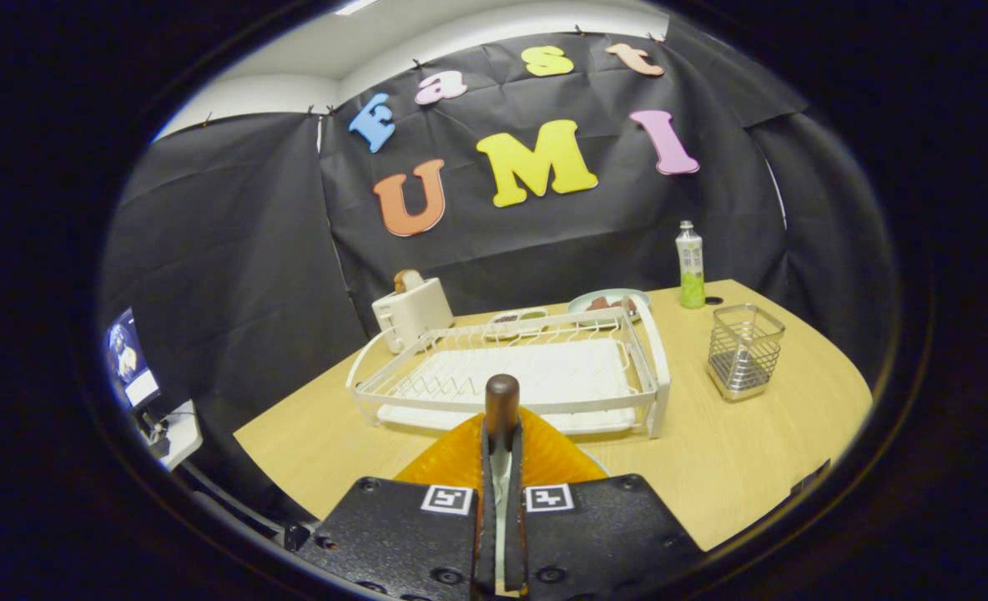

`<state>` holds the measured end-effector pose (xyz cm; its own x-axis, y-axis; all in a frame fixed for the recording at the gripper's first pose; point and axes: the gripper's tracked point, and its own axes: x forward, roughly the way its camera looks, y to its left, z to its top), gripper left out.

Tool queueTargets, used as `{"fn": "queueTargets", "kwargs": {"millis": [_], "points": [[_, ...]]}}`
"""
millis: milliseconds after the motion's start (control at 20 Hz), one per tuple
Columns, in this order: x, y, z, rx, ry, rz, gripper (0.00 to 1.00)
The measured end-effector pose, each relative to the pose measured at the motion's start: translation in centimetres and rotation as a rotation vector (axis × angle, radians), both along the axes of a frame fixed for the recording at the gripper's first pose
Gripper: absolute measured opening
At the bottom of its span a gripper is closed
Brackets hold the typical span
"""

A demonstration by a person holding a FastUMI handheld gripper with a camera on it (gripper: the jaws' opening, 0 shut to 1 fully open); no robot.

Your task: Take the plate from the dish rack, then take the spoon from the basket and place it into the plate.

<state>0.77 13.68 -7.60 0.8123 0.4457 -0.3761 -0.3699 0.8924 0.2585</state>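
1. Brown and rounded, the wooden handle end of one spoon (501,399) sticks up from between the two fingers of the gripper (501,455), which are drawn close together and press on the spoon from both sides.
2. One orange plate (544,455) lies flat on the table just under and ahead of the fingers, showing on both sides of them.
3. One white wire dish rack (511,367) stands beyond the plate on its white drip tray; I count no dishes in it.
4. One metal mesh basket (743,349) stands on the table beside the rack, off its end; what it holds cannot be told.
5. One white toaster (411,313) sits beyond the far corner of the rack, with one slice of bread (408,280) poking out of its top.
6. Two dishes rest behind the rack: a pale green plate (609,300) with some dark food on it, and a smaller dish (517,318) next to it.
7. One bottle (690,265) with a green label stands upright near the far table edge, beyond the basket.
8. One light wooden table (761,451) bears all of this.
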Motion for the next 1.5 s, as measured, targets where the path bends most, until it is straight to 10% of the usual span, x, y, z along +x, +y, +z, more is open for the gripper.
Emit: {"fn": "queueTargets", "kwargs": {"millis": [450,750,1500], "points": [[0.2,-0.3,0.0,0.019,0.028,0.008,0.21],[1.0,-2.4,1.0,-0.018,-0.024,-0.045,0.57],[0.7,-4.2,7.0,-0.087,-0.257,-0.151,0.94]]}}
